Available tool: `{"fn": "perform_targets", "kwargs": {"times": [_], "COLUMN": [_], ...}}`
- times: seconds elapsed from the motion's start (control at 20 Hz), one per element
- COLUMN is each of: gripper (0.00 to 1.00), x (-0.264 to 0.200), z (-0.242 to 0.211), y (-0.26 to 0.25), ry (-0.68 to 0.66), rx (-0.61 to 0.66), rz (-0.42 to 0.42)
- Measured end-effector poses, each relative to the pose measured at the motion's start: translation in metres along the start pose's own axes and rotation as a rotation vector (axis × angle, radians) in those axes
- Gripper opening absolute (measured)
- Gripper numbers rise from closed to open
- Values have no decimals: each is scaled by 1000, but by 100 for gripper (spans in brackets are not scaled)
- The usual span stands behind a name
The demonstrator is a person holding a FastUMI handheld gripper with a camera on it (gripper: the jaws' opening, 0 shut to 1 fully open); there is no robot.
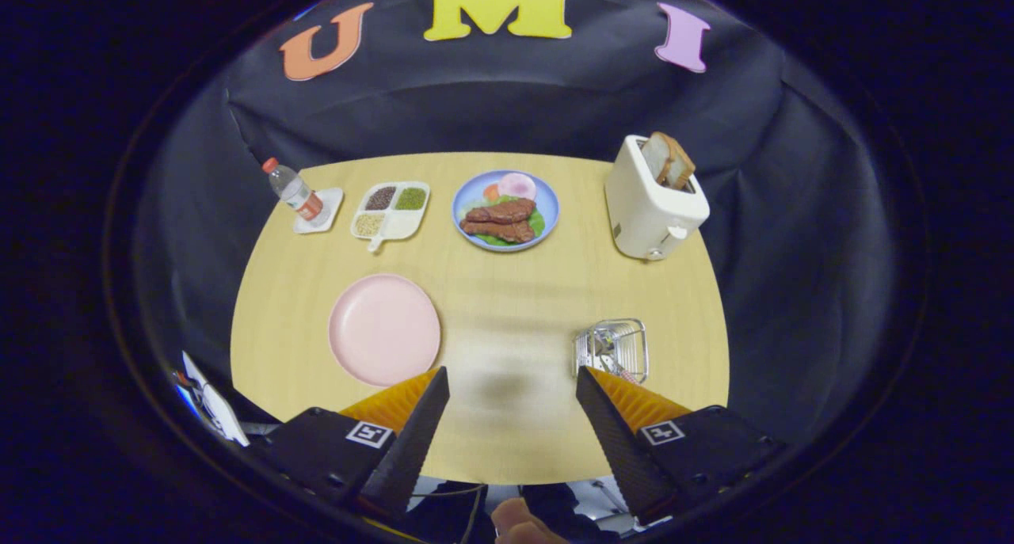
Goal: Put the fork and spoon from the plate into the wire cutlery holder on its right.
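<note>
We cannot tell which utensils lie inside the small silver wire cutlery holder (611,349); its contents are too small to separate, and its near corner is hidden behind one finger of the spread, empty gripper (512,382). The near rim of the round pale pink plate (384,329) is covered by the other finger. A white object (207,397) at the wooden table's (507,291) near corner stays unclear.

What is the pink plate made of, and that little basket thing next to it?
The pink plate looks like matte plastic: flat even colour, soft dull sheen, no sparkle. The wire cutlery holder looks like shiny metal wire: thin silvery bars you can see through. The open gripper holds nothing.
</note>
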State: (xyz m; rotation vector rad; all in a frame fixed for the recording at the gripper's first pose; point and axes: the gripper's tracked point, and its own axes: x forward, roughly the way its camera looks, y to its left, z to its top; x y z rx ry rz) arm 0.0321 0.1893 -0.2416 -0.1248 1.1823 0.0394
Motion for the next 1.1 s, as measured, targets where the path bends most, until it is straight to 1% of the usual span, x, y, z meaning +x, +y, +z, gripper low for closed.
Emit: {"fn": "perform_targets", "kwargs": {"times": [0.15,0.3,0.4,0.5,0.65,0.7,0.9,1.0,1.1], "gripper": [97,97,97,97,97,96,96,96,96], "x": [-31,-61,-85,-114,-159,-172,-235,-253,-266], "z": [-4,-2,5,18,38,42,42,37,32], "y": [33,55,62,69,76,74,79,71,69], "ry": [-91,-201,-300,-433,-656,-720,-976,-1051,-1089], "rx": [-30,-1,25,48,83,89,89,93,81], "rz": [7,12,8,26,66,62,84,54,31]}}
